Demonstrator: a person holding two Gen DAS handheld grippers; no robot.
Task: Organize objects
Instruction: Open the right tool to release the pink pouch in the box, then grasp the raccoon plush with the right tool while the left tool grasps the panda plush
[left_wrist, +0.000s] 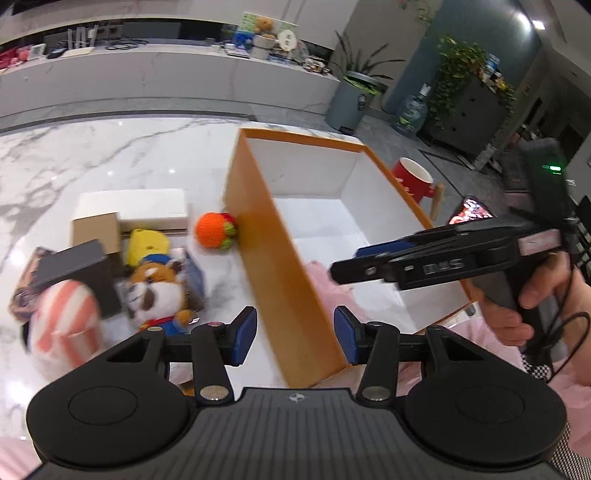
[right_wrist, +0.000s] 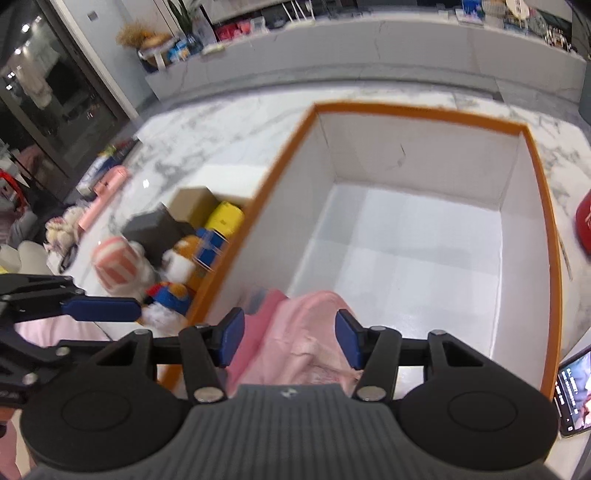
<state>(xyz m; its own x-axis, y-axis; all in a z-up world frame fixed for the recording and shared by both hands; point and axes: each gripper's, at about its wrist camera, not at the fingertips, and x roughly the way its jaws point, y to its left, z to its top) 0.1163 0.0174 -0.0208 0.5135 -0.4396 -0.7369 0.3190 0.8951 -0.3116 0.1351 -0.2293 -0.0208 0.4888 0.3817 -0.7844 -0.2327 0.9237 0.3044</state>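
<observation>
pink cloth (right_wrist: 306, 332) lies in near end of orange box (right_wrist: 406, 110); both grippers' jaws spread, pinching nothing. plush fox (left_wrist: 155, 291), knitted orange (left_wrist: 210, 230), boxes remain on table.

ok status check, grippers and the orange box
Left gripper open, empty. Right gripper open over pink cloth at near end of orange box. Toys still outside. Nothing blocking.

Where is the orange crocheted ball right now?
In the left wrist view, the orange crocheted ball sits on the marble table against the outer left wall of the orange box, beyond the plush fox.
</observation>
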